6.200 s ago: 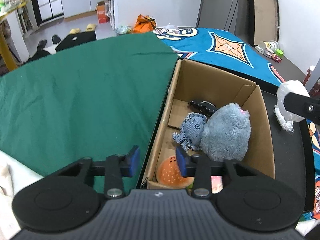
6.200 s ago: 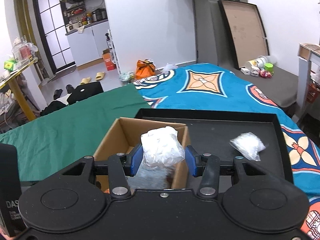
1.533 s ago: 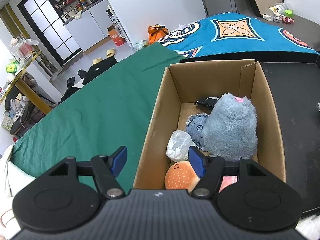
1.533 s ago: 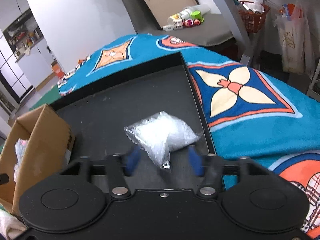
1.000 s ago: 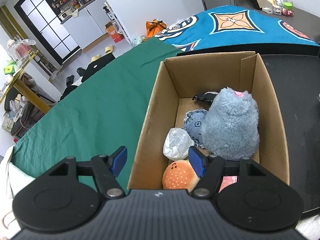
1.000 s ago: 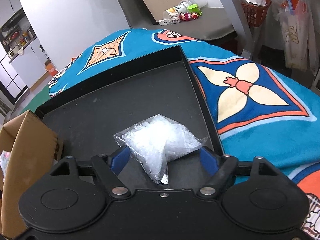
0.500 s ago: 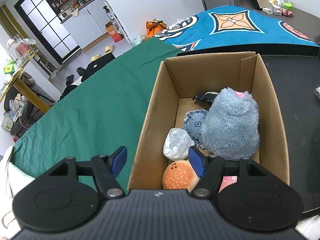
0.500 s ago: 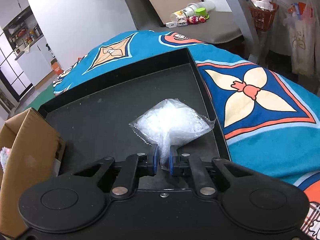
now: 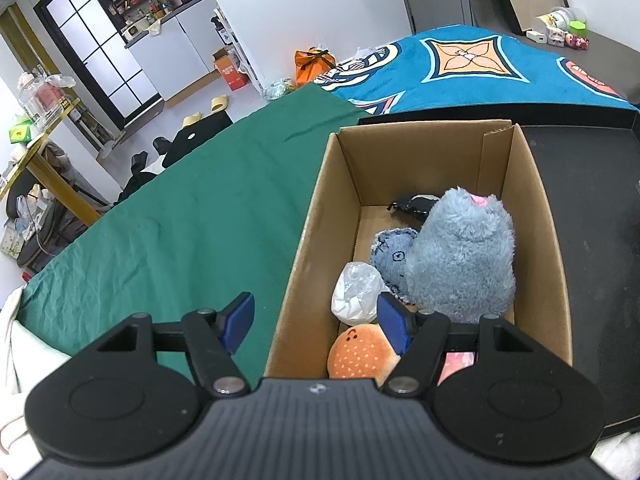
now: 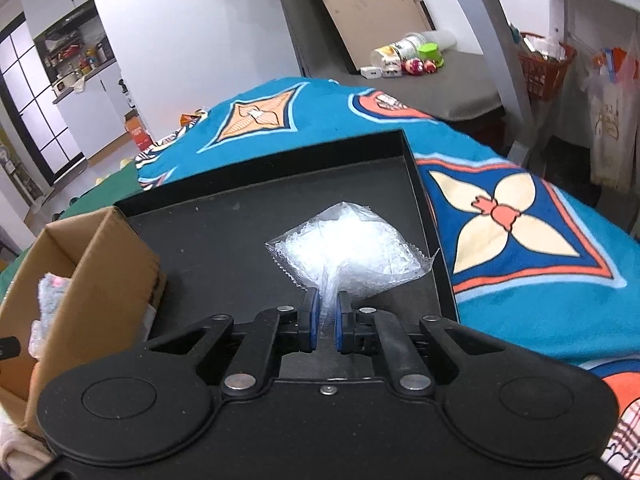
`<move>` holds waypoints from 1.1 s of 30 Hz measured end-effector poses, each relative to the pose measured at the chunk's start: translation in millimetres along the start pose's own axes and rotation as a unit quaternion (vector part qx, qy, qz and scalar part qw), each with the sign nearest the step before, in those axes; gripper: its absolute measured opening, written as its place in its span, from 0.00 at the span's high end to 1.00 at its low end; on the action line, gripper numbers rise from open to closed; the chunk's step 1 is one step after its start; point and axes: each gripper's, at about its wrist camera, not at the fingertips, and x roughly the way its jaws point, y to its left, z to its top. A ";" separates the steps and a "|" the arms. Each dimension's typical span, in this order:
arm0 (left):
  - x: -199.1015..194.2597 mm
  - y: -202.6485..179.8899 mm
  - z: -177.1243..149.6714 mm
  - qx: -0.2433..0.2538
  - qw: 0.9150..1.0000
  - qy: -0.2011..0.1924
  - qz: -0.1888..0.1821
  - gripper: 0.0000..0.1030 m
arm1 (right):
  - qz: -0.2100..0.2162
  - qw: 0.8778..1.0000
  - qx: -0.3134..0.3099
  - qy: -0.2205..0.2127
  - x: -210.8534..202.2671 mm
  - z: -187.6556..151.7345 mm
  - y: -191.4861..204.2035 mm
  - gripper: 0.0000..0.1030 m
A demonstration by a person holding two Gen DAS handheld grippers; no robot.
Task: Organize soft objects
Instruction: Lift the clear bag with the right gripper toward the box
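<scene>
1. My right gripper (image 10: 325, 322) has its blue pads pressed together on the near tail of the clear plastic bag (image 10: 348, 246). The thin film is pinched between them and the puffy white bulk of the bag fans out just beyond the fingertips.
2. That bag sits over the right half of the black tray (image 10: 224, 236), close to its right rim. I cannot tell whether its far side rests on the tray floor or is clear of it.
3. The tray lies on the blue patterned blanket (image 10: 520, 216). The cardboard box (image 10: 100, 276) stands at the tray's left edge.
4. My left gripper (image 9: 316, 322) holds its fingers apart with nothing between the pads. It hovers over the near left corner of the cardboard box (image 9: 532, 208), one finger outside the left wall above the green cloth (image 9: 180, 220) and the other over the box's interior.
5. Inside the box, a grey plush toy (image 9: 464, 256) fills the right side.
6. A blue denim toy (image 9: 392, 248) leans against the plush toy's left.
7. A crumpled white bag (image 9: 356, 292) lies beside the left wall.
8. An orange burger-shaped toy (image 9: 360, 354) sits at the near end, just under my left gripper's inner finger.
9. A small black item (image 9: 412, 203) lies behind the plush toy, towards the far wall.
</scene>
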 end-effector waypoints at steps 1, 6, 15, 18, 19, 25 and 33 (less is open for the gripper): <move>0.0 1.6 -0.7 0.000 1.000 0.000 0.001 0.36 | 0.001 1.000 0.000 -0.001 -2.2 1.8 0.8 0.92; -0.1 16.6 -2.3 -0.025 1.000 0.000 -0.014 0.36 | 0.007 1.000 -0.003 -0.010 -16.1 6.5 10.0 0.92; -2.5 31.1 -5.5 -0.047 0.998 -0.018 -0.042 0.36 | 0.019 0.999 -0.020 -0.019 -29.3 11.7 42.0 0.92; -2.7 35.9 -6.8 -0.057 0.997 -0.024 -0.054 0.36 | 0.021 0.999 -0.028 -0.021 -33.1 13.2 53.9 0.92; -2.4 37.2 -7.1 -0.059 0.996 -0.025 -0.058 0.36 | 0.022 0.999 -0.033 -0.022 -34.7 14.0 58.9 0.92; 2.3 45.3 -9.7 -0.074 0.994 -0.021 -0.080 0.37 | 0.027 0.998 -0.059 -0.025 -44.0 17.7 88.2 0.92; 9.3 53.8 -12.1 -0.093 0.989 -0.013 -0.111 0.40 | 0.034 0.994 -0.096 -0.026 -52.2 20.3 124.3 0.92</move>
